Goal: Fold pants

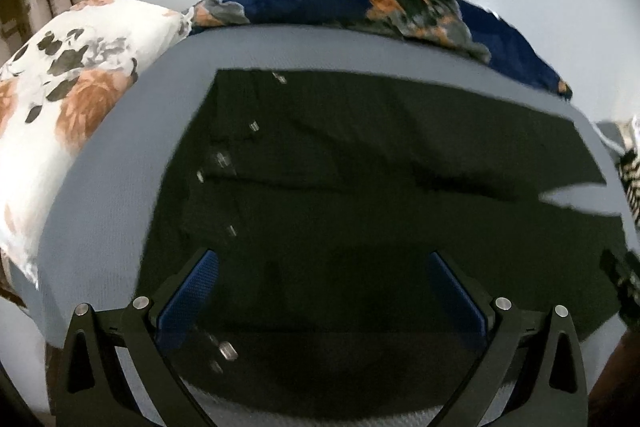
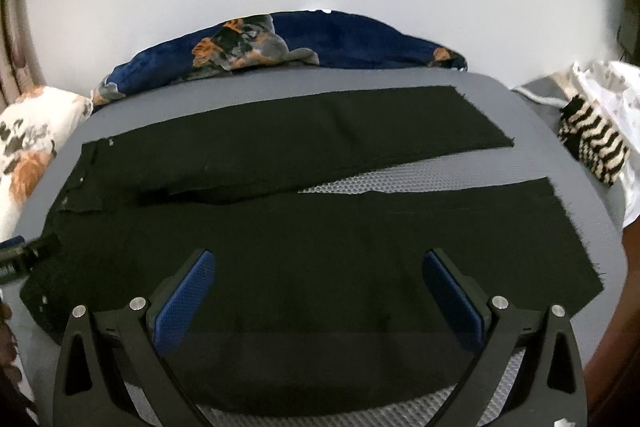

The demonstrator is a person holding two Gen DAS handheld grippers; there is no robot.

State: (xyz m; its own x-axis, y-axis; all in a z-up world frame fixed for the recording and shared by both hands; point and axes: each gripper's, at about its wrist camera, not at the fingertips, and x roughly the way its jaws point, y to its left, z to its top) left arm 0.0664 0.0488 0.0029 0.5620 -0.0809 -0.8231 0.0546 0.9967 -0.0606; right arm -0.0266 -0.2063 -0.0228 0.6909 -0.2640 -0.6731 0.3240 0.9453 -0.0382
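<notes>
Black pants (image 2: pixel 280 227) lie spread flat on a grey mat (image 2: pixel 520 131), waistband to the left, two legs running right with a gap between them. They fill the left wrist view (image 1: pixel 340 187) too, with small metal studs along the waistband (image 1: pixel 222 159). My left gripper (image 1: pixel 322 279) is open and empty, above the near waist part of the pants. My right gripper (image 2: pixel 318 279) is open and empty, above the near leg. The left gripper's tip shows at the left edge of the right wrist view (image 2: pixel 24 251).
A dark blue floral blanket (image 2: pixel 320 39) lies behind the mat against a white wall. A white floral pillow (image 1: pixel 60 87) sits at the left. A black-and-cream striped cloth (image 2: pixel 592 143) and white cloth lie at the right.
</notes>
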